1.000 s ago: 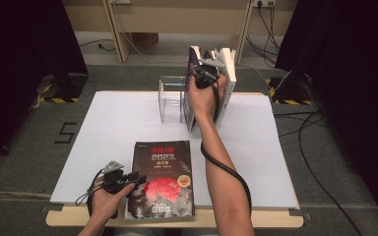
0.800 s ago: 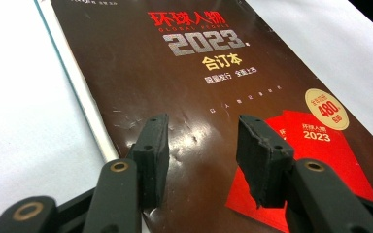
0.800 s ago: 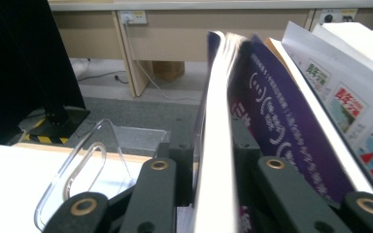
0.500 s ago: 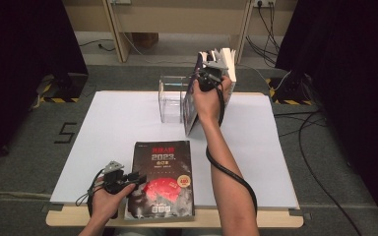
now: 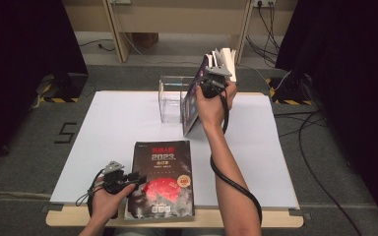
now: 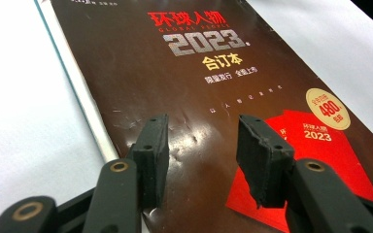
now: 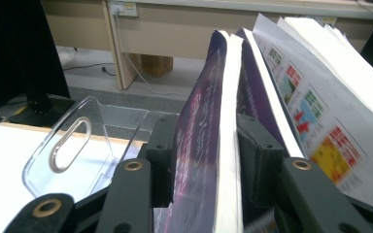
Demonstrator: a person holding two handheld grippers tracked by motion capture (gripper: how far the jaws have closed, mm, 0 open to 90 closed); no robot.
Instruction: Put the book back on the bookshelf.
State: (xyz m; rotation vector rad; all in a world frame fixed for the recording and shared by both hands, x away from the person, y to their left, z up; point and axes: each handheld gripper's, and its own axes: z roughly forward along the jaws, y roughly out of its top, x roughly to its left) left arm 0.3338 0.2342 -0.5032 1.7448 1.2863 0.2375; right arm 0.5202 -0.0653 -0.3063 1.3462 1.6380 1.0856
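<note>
Two grippers are in use at the white table (image 5: 108, 132). Your right gripper (image 5: 211, 84) sits at about 1 o'clock from the table centre, at the upper edge of a purple-covered book (image 5: 193, 105) that stands on its lower edge and leans against the clear acrylic book stand (image 5: 170, 98). In the right gripper view, the jaws straddle the purple-covered book (image 7: 209, 145) with the cover and page block between them; the jaws have just been opening, and a narrow gap shows on the right pad side, so the grip reads as released. Loose white pages (image 7: 320, 97) of a second book fan out just beside it, at 2 o'clock in that view. The acrylic stand's end plate with its oval slot (image 7: 68, 145) lies at 9 o'clock.

Your left gripper (image 5: 123, 179) rests at 7 o'clock on the table, at the left edge of the dark 2023 magazine volume (image 5: 163, 179), which lies flat, cover up. In the left gripper view, the jaws stand spread above the cover (image 6: 199, 87), pinching nothing.
</note>
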